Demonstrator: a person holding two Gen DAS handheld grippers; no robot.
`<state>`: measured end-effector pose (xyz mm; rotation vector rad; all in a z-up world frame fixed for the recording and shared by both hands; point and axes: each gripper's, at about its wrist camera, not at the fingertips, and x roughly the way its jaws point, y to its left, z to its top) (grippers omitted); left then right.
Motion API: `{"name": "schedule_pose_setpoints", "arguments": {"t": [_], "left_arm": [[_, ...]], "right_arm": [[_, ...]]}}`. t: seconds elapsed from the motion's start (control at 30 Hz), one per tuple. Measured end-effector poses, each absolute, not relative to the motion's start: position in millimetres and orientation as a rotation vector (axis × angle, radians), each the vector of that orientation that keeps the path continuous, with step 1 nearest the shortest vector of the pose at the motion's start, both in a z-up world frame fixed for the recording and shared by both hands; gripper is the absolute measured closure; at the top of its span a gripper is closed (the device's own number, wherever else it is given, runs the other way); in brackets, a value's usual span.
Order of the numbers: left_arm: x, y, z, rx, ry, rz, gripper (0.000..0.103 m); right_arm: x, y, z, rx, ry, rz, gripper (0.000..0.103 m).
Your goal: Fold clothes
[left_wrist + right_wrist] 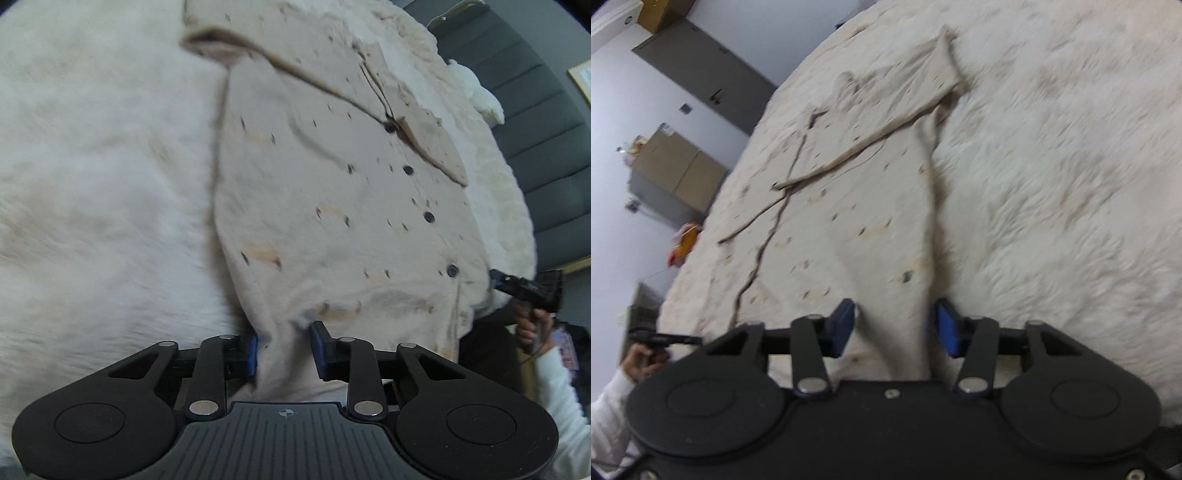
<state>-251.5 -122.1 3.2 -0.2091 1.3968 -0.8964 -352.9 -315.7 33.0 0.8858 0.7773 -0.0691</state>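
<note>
A beige button-up shirt (332,192) with small dark flecks lies flat on a white fluffy blanket (92,184), dark buttons down its front and one sleeve folded across the chest. My left gripper (283,345) is open, its jaws on either side of the shirt's bottom hem. My right gripper (895,328) is open too, with a ridge of the shirt's fabric (871,229) between its jaws. The right gripper also shows in the left wrist view (532,288) at the far hem corner, held in a hand.
A grey padded headboard (535,122) stands behind the bed. In the right wrist view, a grey door (701,70), cardboard boxes (679,166) and an orange object (685,242) are beside the bed (1071,166). The person's white sleeve (609,417) shows at lower left.
</note>
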Motion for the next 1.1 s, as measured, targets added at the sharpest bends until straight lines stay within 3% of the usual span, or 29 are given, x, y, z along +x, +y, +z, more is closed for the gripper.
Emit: {"name": "schedule_pose_setpoints", "arguments": {"t": [0.13, 0.2, 0.27, 0.5, 0.6, 0.67, 1.1], "left_arm": [[-247, -121, -10, -0.301, 1.451, -0.916, 0.083], [-245, -120, -14, -0.33, 1.501, -0.942, 0.095], [-248, -120, -17, -0.328, 1.536, -0.944, 0.096], [-253, -110, -21, -0.381, 1.544, -0.919, 0.099], [-262, -117, -6, -0.339, 1.522, -0.978, 0.102], [-269, -120, 8, -0.335, 1.486, -1.038, 0.102], [-282, -68, 104, -0.625, 1.215, -1.146, 0.103]], "right_arm": [[-345, -307, 22, 0.889, 0.824, 0.001, 0.059], [-343, -307, 19, 0.905, 0.834, 0.022, 0.062], [-342, -305, 22, 0.897, 0.837, 0.042, 0.074], [-336, -290, 27, 0.825, 0.902, 0.1, 0.077], [-332, -283, 32, 0.791, 0.907, 0.114, 0.096], [-333, -278, 39, 0.76, 0.901, 0.129, 0.098], [-403, -293, 135, 0.884, 0.454, 0.218, 0.102]]}}
